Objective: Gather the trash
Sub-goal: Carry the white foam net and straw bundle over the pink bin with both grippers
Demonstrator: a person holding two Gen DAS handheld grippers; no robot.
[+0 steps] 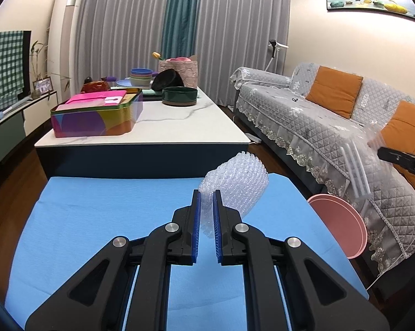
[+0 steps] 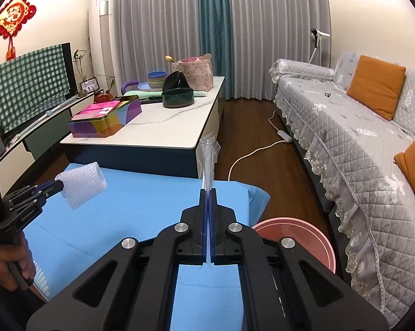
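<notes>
My left hand-held gripper (image 1: 206, 193): matte black plastic linkage arms, blue ribbed pads on the finger insides, four round silver pivot screws, triangular cutouts in the outer arms. My right hand-held gripper (image 2: 208, 191): same build, black body, blue pads, four silver screws, same cutouts. From the right wrist view, small white lettering on the left unit's side, too small to read. My left hand (image 2: 10, 260): bare skin, no sleeve visible.
</notes>
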